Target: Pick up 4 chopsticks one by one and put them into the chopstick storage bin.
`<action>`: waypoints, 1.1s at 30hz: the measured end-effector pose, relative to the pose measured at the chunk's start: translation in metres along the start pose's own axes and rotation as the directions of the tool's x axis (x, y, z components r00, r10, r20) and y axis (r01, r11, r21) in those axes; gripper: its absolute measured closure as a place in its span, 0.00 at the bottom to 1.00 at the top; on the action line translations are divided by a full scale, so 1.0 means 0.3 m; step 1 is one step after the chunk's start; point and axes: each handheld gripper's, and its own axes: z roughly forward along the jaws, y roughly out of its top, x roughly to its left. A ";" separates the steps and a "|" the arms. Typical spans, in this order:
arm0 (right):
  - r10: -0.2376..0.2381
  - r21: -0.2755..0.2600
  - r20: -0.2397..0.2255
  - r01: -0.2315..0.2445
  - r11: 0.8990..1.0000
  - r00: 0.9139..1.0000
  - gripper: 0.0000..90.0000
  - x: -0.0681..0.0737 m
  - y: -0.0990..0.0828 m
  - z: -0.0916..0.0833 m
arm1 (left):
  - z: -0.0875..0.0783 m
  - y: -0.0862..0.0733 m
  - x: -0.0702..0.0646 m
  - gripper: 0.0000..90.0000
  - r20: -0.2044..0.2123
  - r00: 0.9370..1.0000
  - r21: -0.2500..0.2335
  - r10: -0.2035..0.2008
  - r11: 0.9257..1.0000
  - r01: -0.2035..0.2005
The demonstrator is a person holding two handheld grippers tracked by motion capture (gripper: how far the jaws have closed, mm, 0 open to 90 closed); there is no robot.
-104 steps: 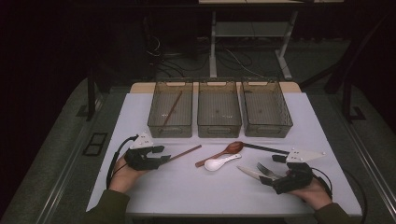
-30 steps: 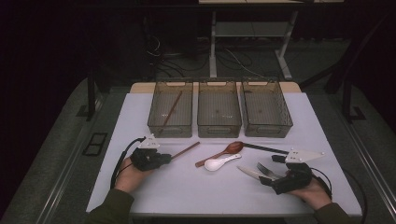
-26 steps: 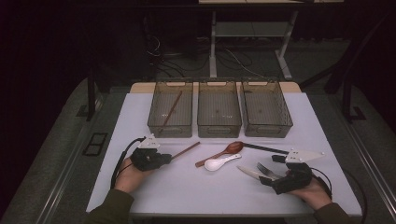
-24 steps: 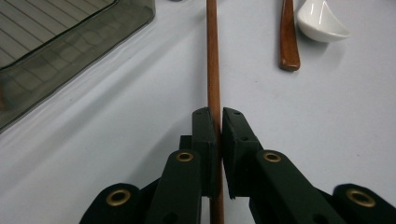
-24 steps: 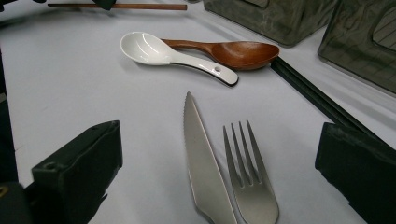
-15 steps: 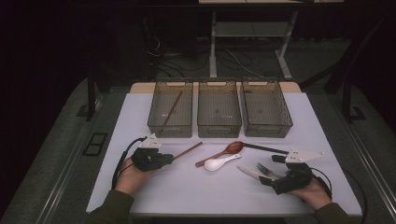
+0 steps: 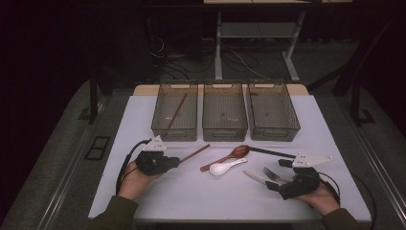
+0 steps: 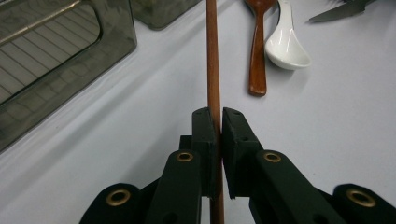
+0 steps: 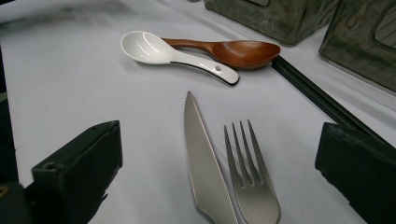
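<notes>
Against the earlier frames, the left gripper (image 7: 173, 162) has slid in along the table to the near end of the brown chopstick (image 7: 194, 153) and now has its jaws pressed together on it; in the left gripper view the stick (image 8: 213, 70) runs straight out between the two black pads, still flat on the white table (image 7: 143, 120). That suggests the pick-up is secured but the lift has not begun, and the likely destination is the left bin (image 7: 175, 111), where a matching chopstick (image 7: 175, 113) already lies. The right gripper (image 7: 273, 186) has stayed where it was, jaws spread wide and holding nothing, with the knife (image 9: 201, 163) and fork (image 9: 250, 186) lying on the table between its pads. Room to move looks fair: the way from the held stick to the left bin is bare table, though the bin's near wall has to be cleared, so the stick must rise first. The stick's far tip sits near the wooden spoon (image 7: 229, 156) and white spoon (image 7: 227, 166), so a swing to the right could knock them. The middle bin (image 7: 224, 111) and right bin (image 7: 272, 111) stand just beside it, and a black stick (image 7: 270, 152) lies well clear
</notes>
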 end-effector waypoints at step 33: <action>0.003 0.005 0.000 -0.003 1.000 1.000 0.01 0.000 0.000 0.004 | -0.055 0.103 0.052 0.93 -0.010 1.000 -0.076 -0.029 0.997 0.028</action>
